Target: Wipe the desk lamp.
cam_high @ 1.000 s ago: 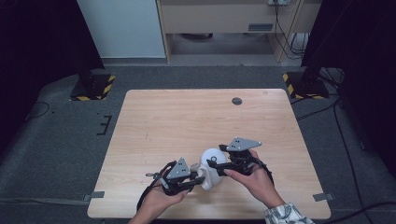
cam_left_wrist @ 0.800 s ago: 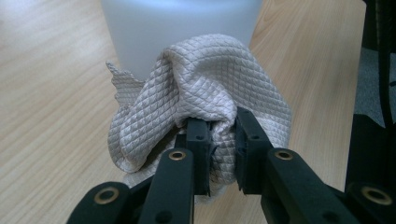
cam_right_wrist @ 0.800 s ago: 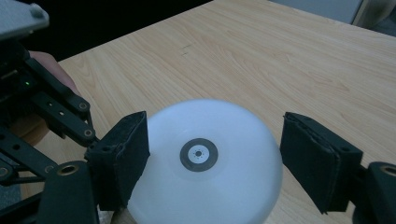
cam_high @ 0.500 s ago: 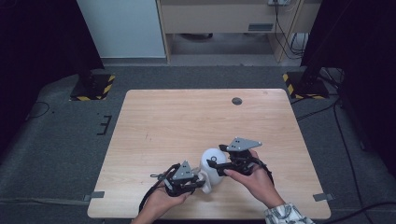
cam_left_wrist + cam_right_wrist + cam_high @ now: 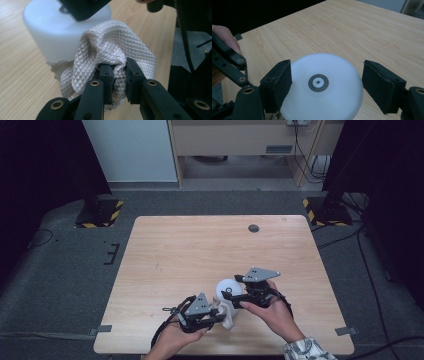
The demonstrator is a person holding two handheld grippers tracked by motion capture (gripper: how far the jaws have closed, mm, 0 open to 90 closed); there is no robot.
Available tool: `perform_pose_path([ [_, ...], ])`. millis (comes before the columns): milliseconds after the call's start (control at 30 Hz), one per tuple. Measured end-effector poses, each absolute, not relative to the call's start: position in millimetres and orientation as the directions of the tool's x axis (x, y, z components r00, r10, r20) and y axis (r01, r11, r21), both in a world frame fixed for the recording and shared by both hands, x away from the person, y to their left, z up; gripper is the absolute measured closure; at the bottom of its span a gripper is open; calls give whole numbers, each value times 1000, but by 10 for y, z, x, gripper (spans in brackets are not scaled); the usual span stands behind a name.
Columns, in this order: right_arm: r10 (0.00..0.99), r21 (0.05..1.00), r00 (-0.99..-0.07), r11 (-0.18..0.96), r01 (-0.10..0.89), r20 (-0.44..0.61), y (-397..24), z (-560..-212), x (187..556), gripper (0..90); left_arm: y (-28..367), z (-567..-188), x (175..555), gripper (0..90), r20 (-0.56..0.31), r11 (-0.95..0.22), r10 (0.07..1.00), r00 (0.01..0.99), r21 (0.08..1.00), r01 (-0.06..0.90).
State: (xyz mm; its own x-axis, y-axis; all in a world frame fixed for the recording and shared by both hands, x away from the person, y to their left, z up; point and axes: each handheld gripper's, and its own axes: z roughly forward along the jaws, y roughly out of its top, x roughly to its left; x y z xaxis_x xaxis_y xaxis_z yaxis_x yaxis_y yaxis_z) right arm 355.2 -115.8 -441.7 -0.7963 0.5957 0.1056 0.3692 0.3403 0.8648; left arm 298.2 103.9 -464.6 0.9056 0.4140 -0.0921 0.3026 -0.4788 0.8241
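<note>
1. A pale wooden tabletop (image 5: pixel 200 255) stands on grey carpet in a dim room, bare apart from a small dark disc (image 5: pixel 254 228) near its far edge; all the work sits at the near edge, between the person's two hands.
2. The white dome-shaped object (image 5: pixel 229 289) rests there on its wide base, rounded top up, with a small grey ring at its centre in the right gripper view. The quilted cloth (image 5: pixel 110 57) lies bunched against its side, one edge seemingly tucked under the base.
3. The left claw (image 5: pixel 216 318) is pressed together on a fold of the cloth; in the left gripper view the fabric is pinched between its fingertips (image 5: pixel 106 75).
4. The right claw (image 5: pixel 325 87) stands spread astride the dome. Its left pad looks to touch the wall, while the right pad stands clear, so this is a brace rather than a firm grip.
5. The step in hand looks like wiping the dome with the cloth. To do it well, close the right claw evenly on both sides first, low on the wall, since the smooth plastic may slip or tip.
6. Keep the pinch on the cloth deep, so the fold does not pull out.
7. Sweep the cloth around the curve with light pressure, away from the right claw, so the dome does not slide on the wood.
</note>
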Motion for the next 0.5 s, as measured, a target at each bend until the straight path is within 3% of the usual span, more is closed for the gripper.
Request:
perform_pose_path([
  [500,593,865,-798,341,367,105,-1160,-4418,3553,246,906,-4813,3008,778,-109,-503,400,910,804,317],
])
